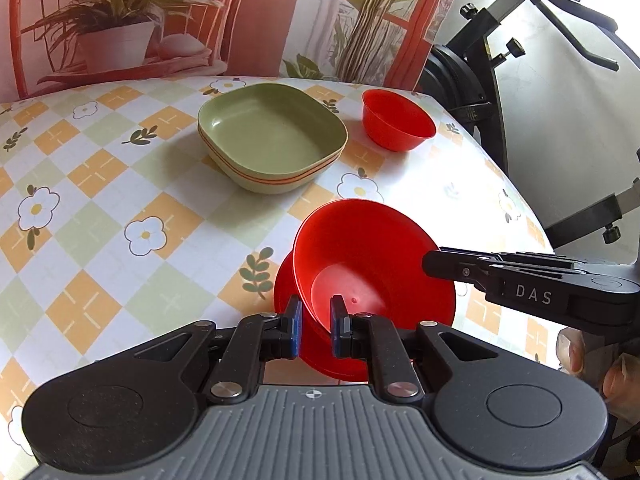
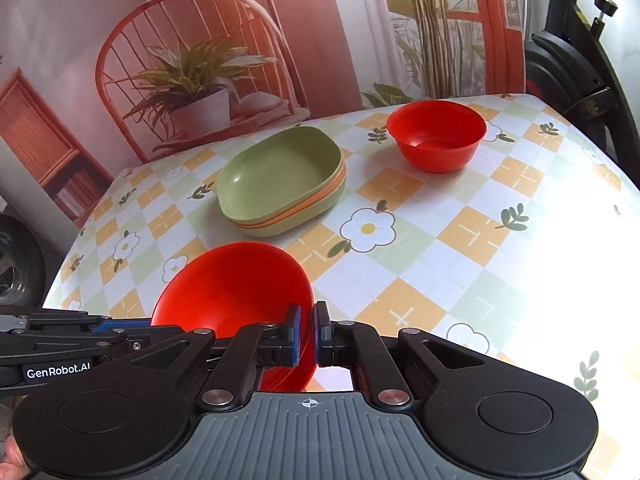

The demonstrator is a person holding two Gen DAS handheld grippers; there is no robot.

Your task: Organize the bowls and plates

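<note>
Tilted red bowl (image 1: pixel 372 256) nested in another; green plates (image 1: pixel 272 136) stacked mid-table; lone red bowl (image 1: pixel 398 124) beyond.

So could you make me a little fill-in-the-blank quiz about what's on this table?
1. The stacked plates are ____ in colour.
2. The lone bowl beyond the plates is ____.
3. The left gripper has its fingers on the rim of a red ____.
4. The tablecloth carries white ____ on a checked pattern.

Missing words: green; red; bowl; flowers

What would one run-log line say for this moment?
left gripper: grips tilted red plastic bowl | right gripper: same bowl | green square plates: stacked
</note>
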